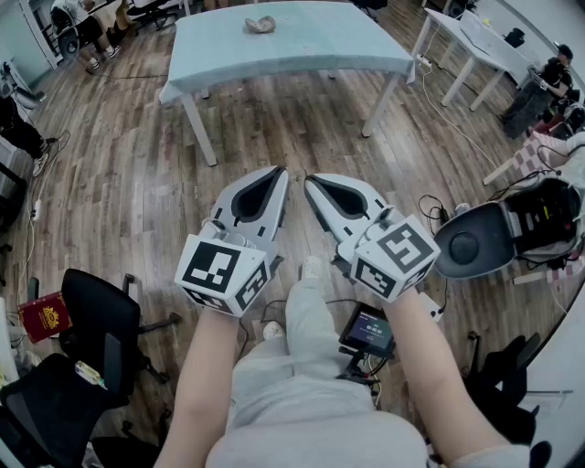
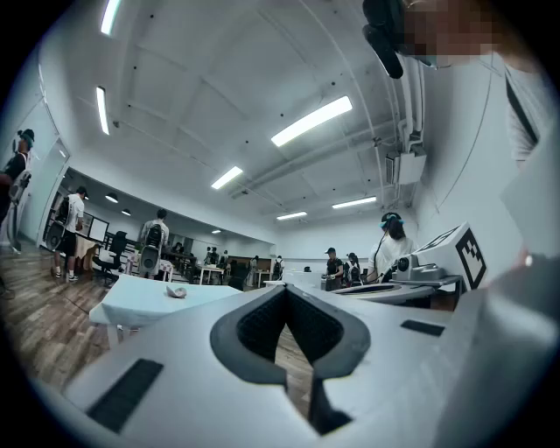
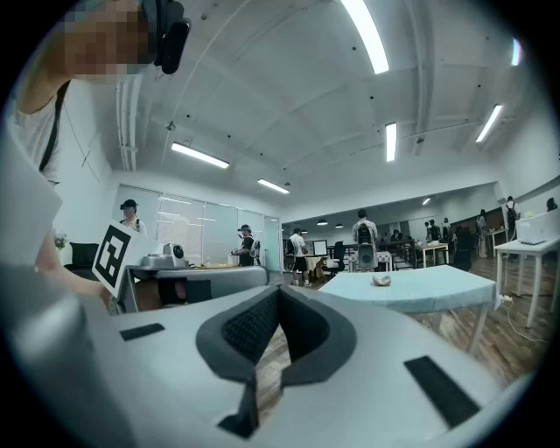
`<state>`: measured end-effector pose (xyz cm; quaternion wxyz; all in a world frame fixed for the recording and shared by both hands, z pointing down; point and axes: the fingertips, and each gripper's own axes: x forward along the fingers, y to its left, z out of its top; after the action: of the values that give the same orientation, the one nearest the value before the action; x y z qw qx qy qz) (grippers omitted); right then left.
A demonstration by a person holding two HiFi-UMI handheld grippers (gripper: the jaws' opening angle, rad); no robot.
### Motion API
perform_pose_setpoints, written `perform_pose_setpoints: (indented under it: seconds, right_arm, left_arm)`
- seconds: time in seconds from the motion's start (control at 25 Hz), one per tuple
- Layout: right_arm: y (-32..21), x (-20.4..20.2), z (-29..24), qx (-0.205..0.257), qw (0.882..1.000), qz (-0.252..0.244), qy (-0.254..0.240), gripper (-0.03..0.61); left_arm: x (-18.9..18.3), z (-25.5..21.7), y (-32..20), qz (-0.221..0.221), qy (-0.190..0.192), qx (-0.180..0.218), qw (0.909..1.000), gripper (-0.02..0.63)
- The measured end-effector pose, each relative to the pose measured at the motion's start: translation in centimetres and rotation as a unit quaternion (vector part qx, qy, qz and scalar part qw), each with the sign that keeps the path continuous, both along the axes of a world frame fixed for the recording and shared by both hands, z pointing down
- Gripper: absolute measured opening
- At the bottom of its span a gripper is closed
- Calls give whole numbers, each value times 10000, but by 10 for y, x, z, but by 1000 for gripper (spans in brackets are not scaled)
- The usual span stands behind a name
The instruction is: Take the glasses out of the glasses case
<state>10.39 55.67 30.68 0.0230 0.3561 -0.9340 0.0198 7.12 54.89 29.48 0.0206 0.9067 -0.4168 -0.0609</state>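
Observation:
A small pale object, which may be the glasses case point(image 1: 260, 25), lies on the light blue table point(image 1: 311, 50) far ahead of me; I cannot make out any glasses. In the left gripper view the case point(image 2: 178, 291) is a small lump on the table point(image 2: 144, 302). It also shows in the right gripper view as the case point(image 3: 381, 280) on the table point(image 3: 429, 289). My left gripper point(image 1: 278, 175) and right gripper point(image 1: 311, 183) are held side by side over the wooden floor, well short of the table. Both are shut with nothing between the jaws.
A black office chair point(image 1: 101, 320) and a red book point(image 1: 44, 315) are at my left. A dark rounded machine point(image 1: 494, 238) with cables sits at my right. White tables point(image 1: 475, 37) stand at the back right. Several people point(image 2: 157, 241) stand around the room.

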Motion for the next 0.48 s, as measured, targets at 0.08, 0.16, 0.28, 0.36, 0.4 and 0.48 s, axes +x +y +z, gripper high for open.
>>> perform_pose_setpoints:
  seconds: [0.08,0.16,0.28,0.36,0.4,0.48]
  right_arm:
    - [5,6,-4,13,10000,30,-32,6]
    - [11,10,-6,27,10000,68,-46,6]
    - [16,16,-8,52,9999,135,-61,6]
    - [17,20,-8,60,9998,177,-74,6]
    - [17,22,-8,60,9998,192,-81,6]
    - [16,26,-7,64,9998,203,-69,6]
  left_arm:
    - [4,-4,5,4,-6,36,10000,8]
    - [7,-6,10,3,0,52,10000,8]
    - [11,-8,14,21,4,73,10000,8]
    - [14,-9,15,41,-13,88,10000,8]
    - [15,-9,15,43,-21,91,9999,8]
    - [18,-9,13,25,-21,82,10000,8]
